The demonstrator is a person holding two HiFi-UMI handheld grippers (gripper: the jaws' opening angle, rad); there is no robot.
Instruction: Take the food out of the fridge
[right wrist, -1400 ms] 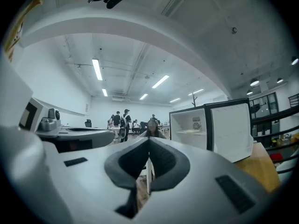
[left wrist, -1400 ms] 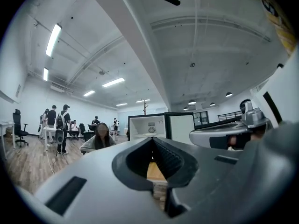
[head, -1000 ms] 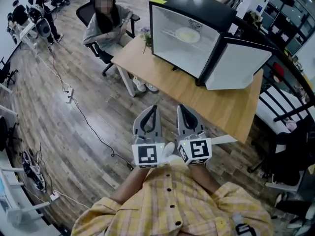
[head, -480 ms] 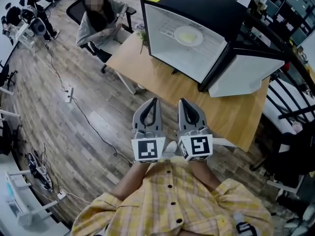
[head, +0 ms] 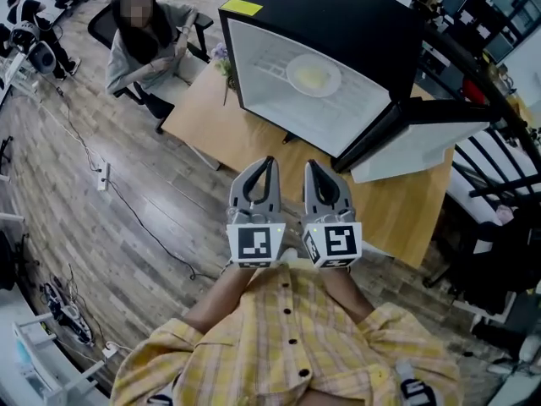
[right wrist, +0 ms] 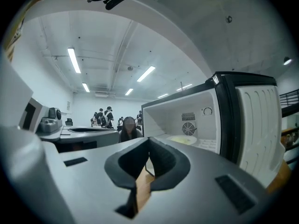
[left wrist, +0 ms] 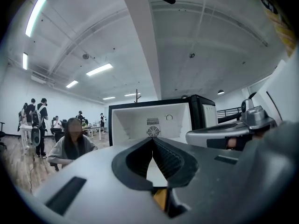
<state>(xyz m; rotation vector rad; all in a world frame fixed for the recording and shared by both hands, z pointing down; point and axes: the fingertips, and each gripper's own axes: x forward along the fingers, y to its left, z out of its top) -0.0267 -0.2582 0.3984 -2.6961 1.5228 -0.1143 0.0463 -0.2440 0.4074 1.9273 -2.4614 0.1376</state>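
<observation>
head view: left gripper [head: 269,162] and right gripper [head: 309,166] both clenched, empty, side by side over table edge [head: 254,134]. risk: i reach in with tips closed, shove plate of food [head: 314,76] back. plate on fridge [head: 363,24] shelf, well ahead.
left gripper view: tips together; plate probably masked by them.
right gripper view: tips together; plate ahead, slightly right; open door [right wrist: 259,120] near, could clip it.
</observation>
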